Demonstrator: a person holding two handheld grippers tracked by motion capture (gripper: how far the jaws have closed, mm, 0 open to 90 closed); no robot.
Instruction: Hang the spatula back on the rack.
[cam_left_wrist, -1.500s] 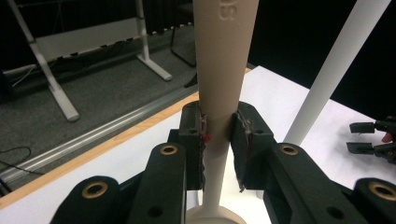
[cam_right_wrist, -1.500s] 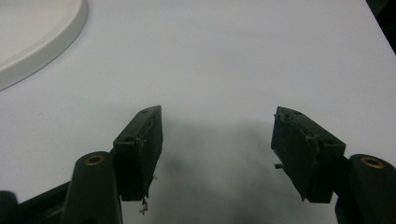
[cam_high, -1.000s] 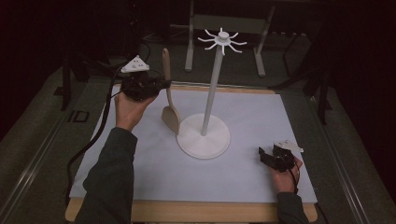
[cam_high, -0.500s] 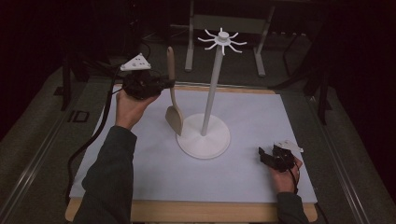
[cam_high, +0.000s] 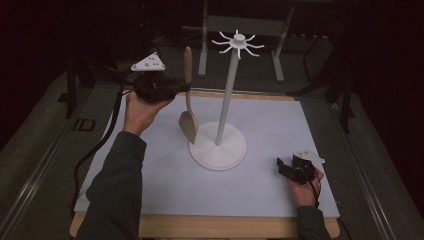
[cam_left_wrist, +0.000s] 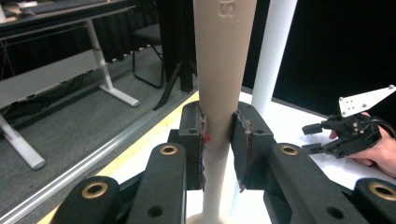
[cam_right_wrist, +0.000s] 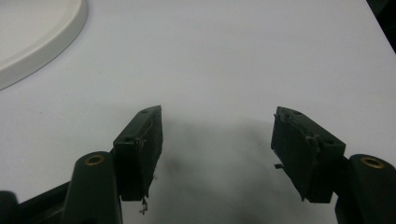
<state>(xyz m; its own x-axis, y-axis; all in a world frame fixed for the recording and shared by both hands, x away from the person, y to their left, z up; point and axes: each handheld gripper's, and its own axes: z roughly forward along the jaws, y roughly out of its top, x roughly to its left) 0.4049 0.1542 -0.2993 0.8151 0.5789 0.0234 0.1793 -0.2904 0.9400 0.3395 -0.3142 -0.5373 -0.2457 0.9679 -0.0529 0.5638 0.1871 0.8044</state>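
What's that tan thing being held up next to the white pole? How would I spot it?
Start at the white stand with the tall pole and round base in the middle of the table. Just left of the pole, the left gripper clamps a spatula by its handle, blade hanging down. It is the one tan, wood-coloured item among white and black things.

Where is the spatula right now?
In the high view the beige spatula hangs upright left of center, handle clamped in the left gripper, blade down just left of the white stand's pole, near its round base.
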